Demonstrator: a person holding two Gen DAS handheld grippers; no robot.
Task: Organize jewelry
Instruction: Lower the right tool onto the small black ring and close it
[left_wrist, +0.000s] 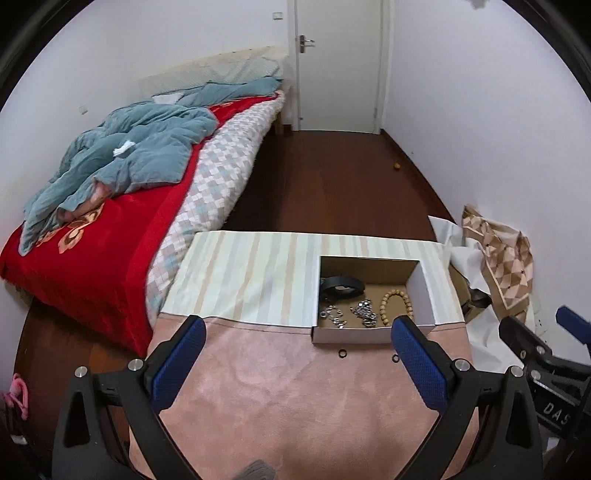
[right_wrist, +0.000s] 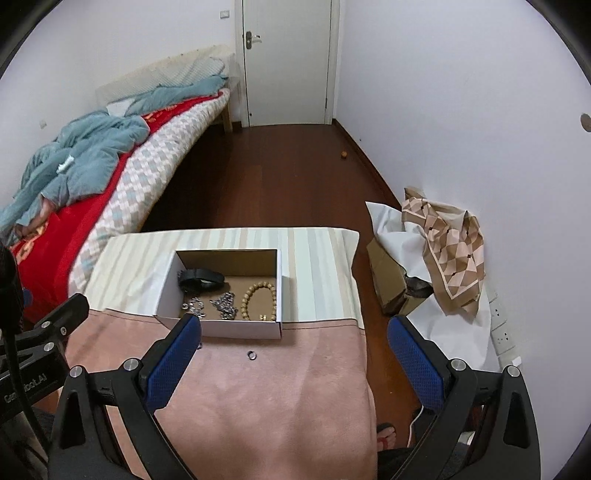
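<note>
Both tongs (left_wrist: 297, 334) (right_wrist: 293, 334) spread and empty; one ring (right_wrist: 200, 345) half hidden behind a blue fingertip (right_wrist: 188, 325).

In the left wrist view, at the lower right of the frame, white letters "DAS" stand on a black plate (left_wrist: 554, 415) on the right gripper (left_wrist: 543, 332); the rest is cut off. In the right wrist view, at the lower left, white letters on the left gripper's black body (right_wrist: 26, 387) end in "bot.AI". The first letters are too blurry to read.
</note>
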